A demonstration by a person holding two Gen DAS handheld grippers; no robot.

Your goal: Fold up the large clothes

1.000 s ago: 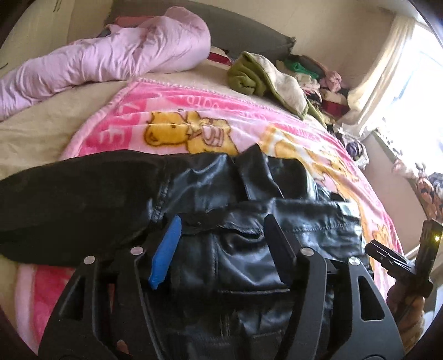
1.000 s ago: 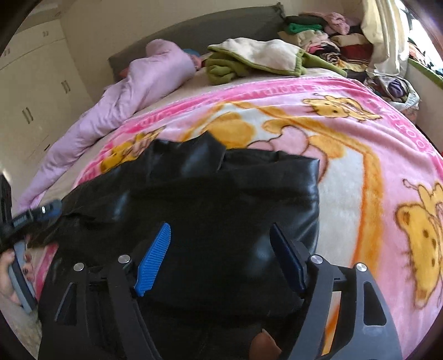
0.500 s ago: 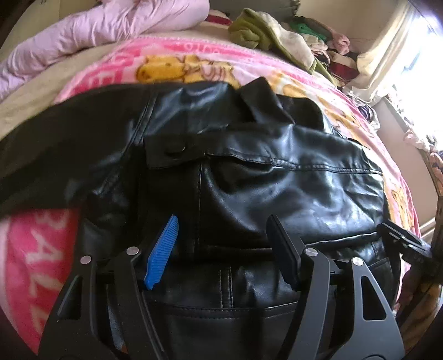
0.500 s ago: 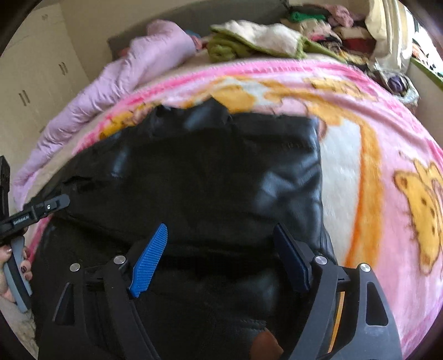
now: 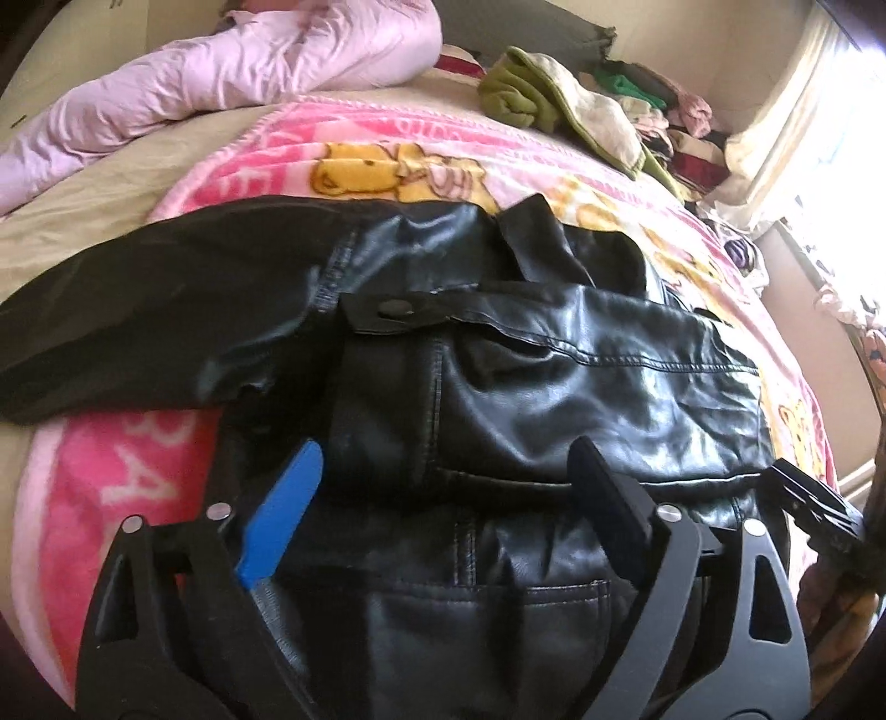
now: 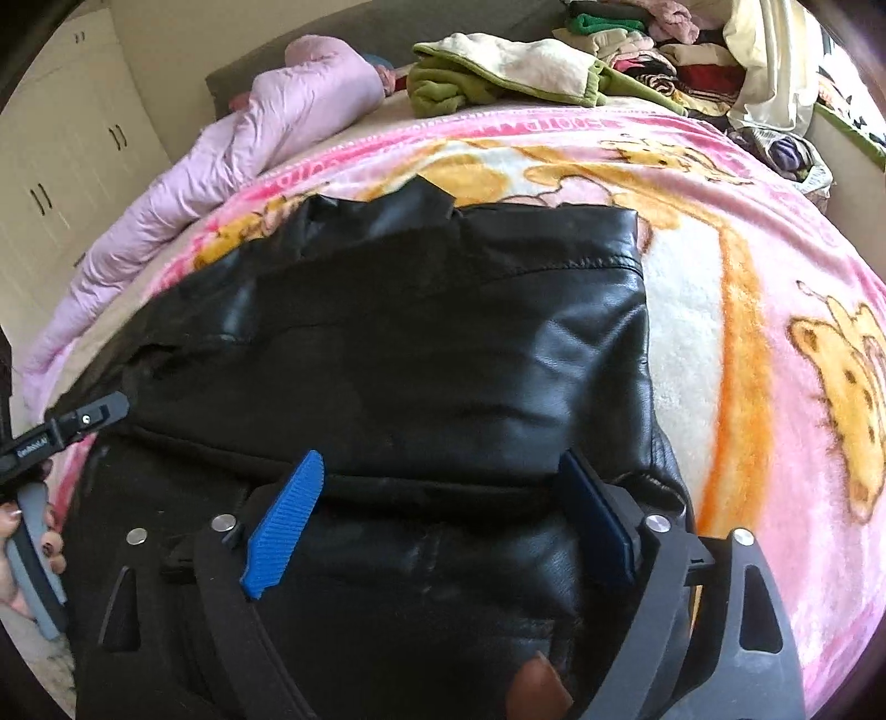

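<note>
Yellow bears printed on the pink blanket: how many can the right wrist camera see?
2. One yellow bear is at the right edge, beside the black jacket. Another is farther away, near the clothes pile. The jacket may hide more.

Bare pink cartoon-print fleece blanket (image 6: 720, 310) lies open right of the black leather jacket (image 6: 443, 343); beyond — a crumpled lilac quilt (image 5: 232, 72), green-and-cream fleece throw (image 6: 498, 72) and heaped clothes pile (image 6: 664, 50) block the far edge.

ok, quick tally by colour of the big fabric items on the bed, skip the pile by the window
Black: 1, jacket
Pink cartoon print: 1, blanket
Lilac: 1, quilt
Green and cream: 1, fleece
Total: 4
</note>
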